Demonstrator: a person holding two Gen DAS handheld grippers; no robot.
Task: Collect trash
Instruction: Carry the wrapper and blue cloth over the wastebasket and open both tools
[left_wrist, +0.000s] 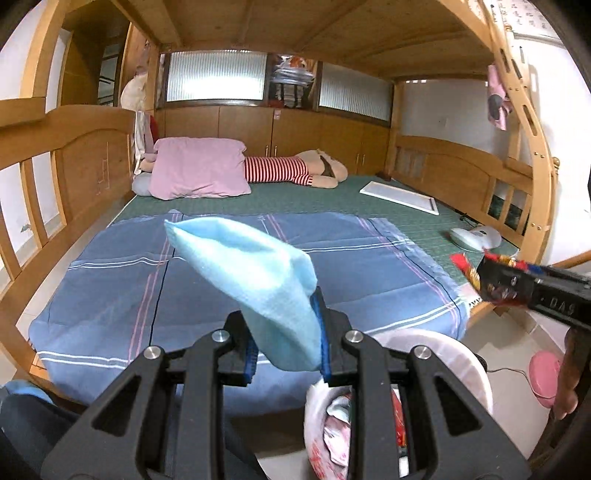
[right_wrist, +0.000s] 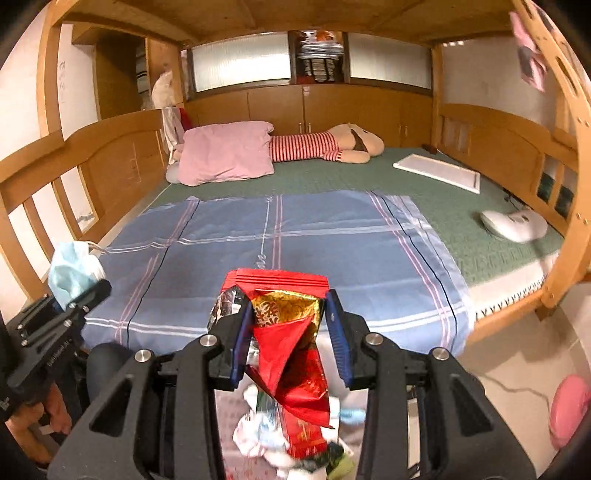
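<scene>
So, on our left side, the left gripper (left_wrist: 284, 347) is clamped on a soft, crumpled light-blue face mask (left_wrist: 255, 280), pinched between the blue ribbed pads with most of it sticking up and forward past the fingertips. Below and just right of it sits the trash bin (left_wrist: 469, 354), lined in white plastic, with wadded wrappers and paper inside. Over to the right, our right gripper (right_wrist: 288, 332) is gripping a crinkly foil snack wrapper (right_wrist: 291, 332), red with a gold printed patch; the wrapper's top edge pokes above the pads and its tail hangs down over the bin's contents. Both pieces of trash are up in the air, off the bed. Ahead we've got a blue plaid sheet (right_wrist: 295, 243) spread flat on a green mat (right_wrist: 461, 206), a pink pillow (right_wrist: 225, 151) and a striped plush toy (right_wrist: 321, 146) at the far end, and wooden bunk rails on both sides. A pink round thing (right_wrist: 569, 410) lies on the floor at right.
</scene>
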